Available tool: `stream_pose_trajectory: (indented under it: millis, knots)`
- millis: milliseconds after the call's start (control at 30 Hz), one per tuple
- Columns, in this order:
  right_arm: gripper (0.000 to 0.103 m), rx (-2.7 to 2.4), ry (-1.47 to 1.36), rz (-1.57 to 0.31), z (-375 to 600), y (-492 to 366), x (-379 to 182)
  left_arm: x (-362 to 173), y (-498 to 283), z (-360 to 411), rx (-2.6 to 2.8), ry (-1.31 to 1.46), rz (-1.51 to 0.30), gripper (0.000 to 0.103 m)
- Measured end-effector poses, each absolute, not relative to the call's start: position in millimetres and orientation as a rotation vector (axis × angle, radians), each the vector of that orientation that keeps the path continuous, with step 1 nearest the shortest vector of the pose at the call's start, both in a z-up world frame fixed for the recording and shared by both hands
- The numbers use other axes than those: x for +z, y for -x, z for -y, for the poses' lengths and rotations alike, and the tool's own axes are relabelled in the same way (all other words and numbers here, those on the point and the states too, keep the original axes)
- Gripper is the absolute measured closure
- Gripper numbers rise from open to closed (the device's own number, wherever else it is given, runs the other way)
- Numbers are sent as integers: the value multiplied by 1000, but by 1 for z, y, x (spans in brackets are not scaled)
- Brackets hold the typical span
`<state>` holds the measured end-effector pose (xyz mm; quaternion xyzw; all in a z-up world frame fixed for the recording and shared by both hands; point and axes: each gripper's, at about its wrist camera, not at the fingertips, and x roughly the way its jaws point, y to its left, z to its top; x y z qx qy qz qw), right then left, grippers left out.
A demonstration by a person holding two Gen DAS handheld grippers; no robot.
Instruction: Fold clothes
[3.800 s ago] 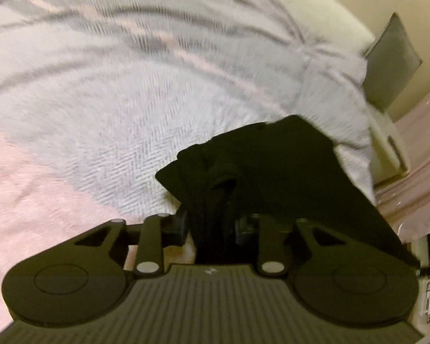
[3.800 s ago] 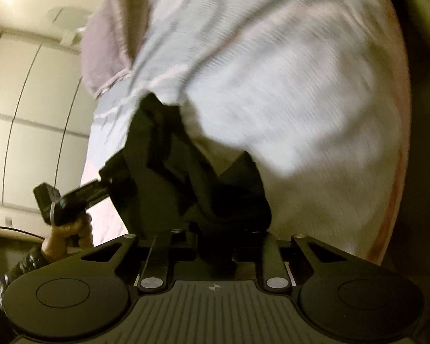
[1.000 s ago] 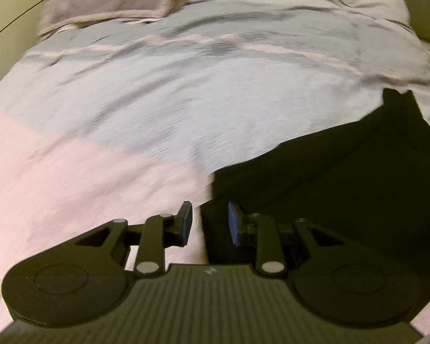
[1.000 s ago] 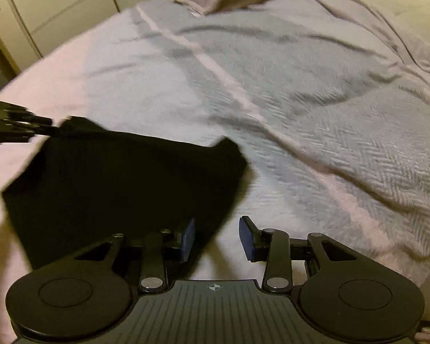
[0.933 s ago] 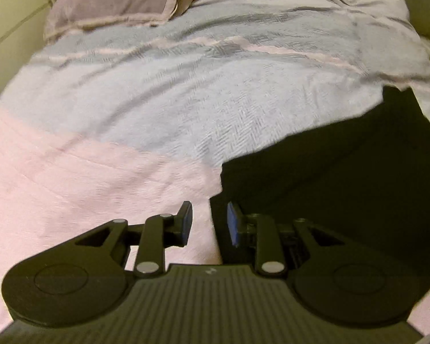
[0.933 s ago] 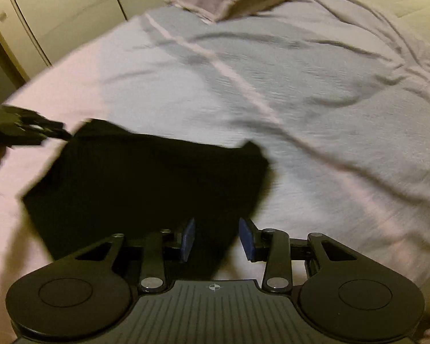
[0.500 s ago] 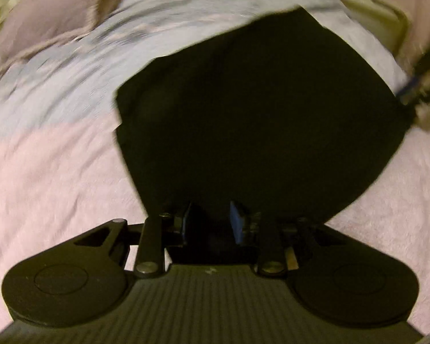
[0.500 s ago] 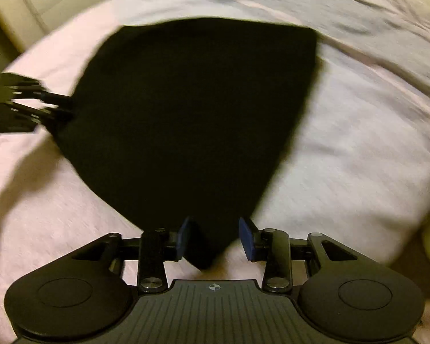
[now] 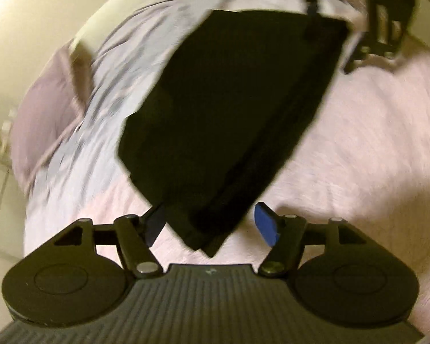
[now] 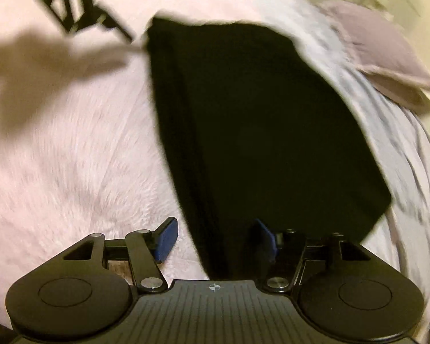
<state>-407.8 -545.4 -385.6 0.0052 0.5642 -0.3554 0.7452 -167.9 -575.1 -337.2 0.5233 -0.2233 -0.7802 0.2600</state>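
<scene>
- Two views, both blurred.
- Left wrist view: left gripper (image 9: 212,226), jaws opening, blue pads clear of the cloth; a corner of the black garment (image 9: 226,120) lies between them, let go.
- Garment spread flat on the pink blanket (image 9: 358,154), running from 6 o'clock toward 1 o'clock; grey bedspread (image 9: 134,46) and pillow (image 9: 46,109) at 9 to 11 o'clock.
- Right gripper (image 9: 387,8) at 1 o'clock, by the garment's far corner.
- Right wrist view: right gripper (image 10: 215,239), jaws opening, pads off the cloth; garment (image 10: 261,132) edge between them, released.
- Left gripper (image 10: 86,5) at 11 o'clock; pillow (image 10: 387,63) at 2 o'clock.
</scene>
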Motion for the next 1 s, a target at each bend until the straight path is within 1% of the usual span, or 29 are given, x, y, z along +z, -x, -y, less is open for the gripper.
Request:
stream_pose_trajectory:
  millis: [33, 67, 100, 133, 167, 200, 267, 300, 367, 433, 500, 533, 567, 600, 633, 667, 733, 767, 867, 900, 967, 1000]
  knots:
    - [34, -769, 61, -1252, 544, 406, -396, -345, 172, 572, -2106, -1424, 662, 29]
    - [32, -761, 129, -1266, 544, 404, -405, -352, 176, 569, -2096, -1427, 718, 25]
    - [32, -776, 158, -1268, 547, 405, -406, -359, 180, 567, -2086, -1424, 782, 24]
    - [37, -788, 182, -1269, 551, 406, -406, -365, 182, 566, -2078, -1418, 833, 23]
    - [57, -787, 156, -1258, 556, 409, -401, -370, 185, 566, -2069, -1413, 880, 23]
    - [61, -786, 130, -1248, 562, 412, -396, -376, 189, 568, -2057, -1409, 924, 21]
    - [85, -783, 80, -1226, 572, 419, -385, -385, 194, 575, -2037, -1424, 976, 19]
    - [85, -773, 71, -1211, 573, 422, -376, -388, 197, 578, -2025, -1437, 999, 18]
    - [87, -783, 52, -1174, 575, 430, -356, -387, 201, 589, -2006, -1444, 971, 18]
    - [87, -800, 58, -1145, 578, 433, -340, -386, 204, 600, -1978, -1460, 951, 27]
    - [87, -796, 49, -1138, 578, 437, -339, -387, 204, 609, -1963, -1502, 935, 45]
    - [86, -794, 45, -1134, 578, 438, -339, -387, 203, 612, -1981, -1528, 905, 52]
    - [85, -786, 40, -1138, 573, 436, -343, -385, 203, 616, -2000, -1547, 858, 68]
    - [83, -783, 52, -1155, 568, 429, -347, -383, 203, 619, -2019, -1564, 808, 71]
    - [74, -781, 64, -1171, 563, 422, -350, -380, 203, 621, -2027, -1556, 776, 73]
    - [60, -780, 76, -1186, 558, 416, -354, -376, 203, 623, -2036, -1540, 738, 75]
    - [43, -787, 106, -1168, 549, 408, -367, -368, 202, 627, -2054, -1511, 665, 76]
    - [41, -785, 118, -1150, 546, 405, -374, -364, 201, 628, -2061, -1499, 635, 76]
    - [41, -798, 122, -1127, 546, 404, -391, -352, 199, 640, -2108, -1456, 500, 77]
    - [41, -809, 134, -1149, 551, 411, -393, -350, 198, 643, -2117, -1455, 476, 76]
    - [42, -832, 158, -1192, 561, 425, -397, -348, 198, 641, -2127, -1467, 499, 76]
    - [43, -843, 170, -1214, 566, 432, -399, -348, 199, 640, -2129, -1474, 515, 74]
